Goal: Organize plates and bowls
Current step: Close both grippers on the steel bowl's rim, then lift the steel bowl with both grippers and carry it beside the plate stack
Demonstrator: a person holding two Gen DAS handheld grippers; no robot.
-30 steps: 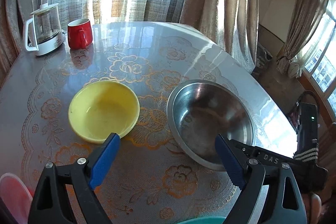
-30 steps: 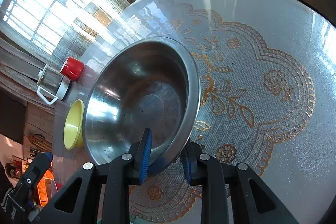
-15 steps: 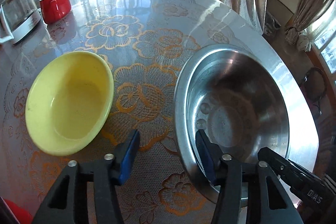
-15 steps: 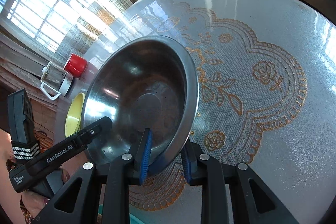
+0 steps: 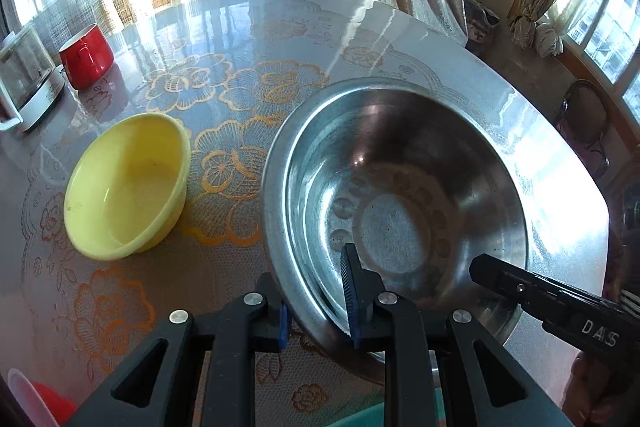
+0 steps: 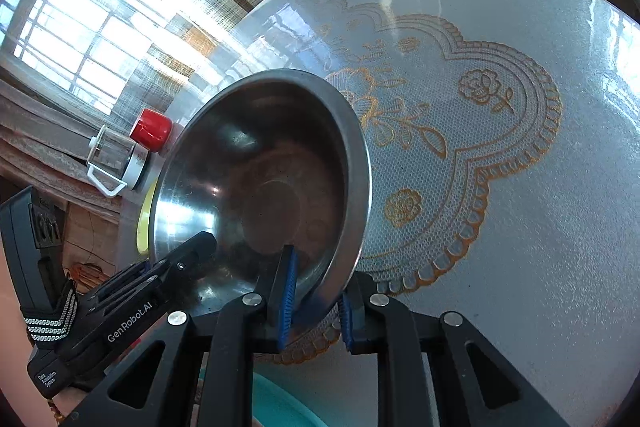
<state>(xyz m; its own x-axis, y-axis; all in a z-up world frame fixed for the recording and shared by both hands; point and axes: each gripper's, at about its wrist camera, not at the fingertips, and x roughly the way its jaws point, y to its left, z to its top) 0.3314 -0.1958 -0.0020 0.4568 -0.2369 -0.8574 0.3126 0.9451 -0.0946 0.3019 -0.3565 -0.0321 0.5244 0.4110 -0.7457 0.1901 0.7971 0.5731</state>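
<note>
Bowls: one round stainless-steel bowl, one yellow plastic bowl | claws: left claw and right claw closing, clamped on steel rim

Steel bowl beside yellow bowl

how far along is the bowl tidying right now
Nothing looks stacked yet. In hand: the steel bowl, its rim between the closing jaws of the left gripper and the right gripper. Left: the yellow bowl sits alone on the table; a teal rim shows near the edge.
</note>
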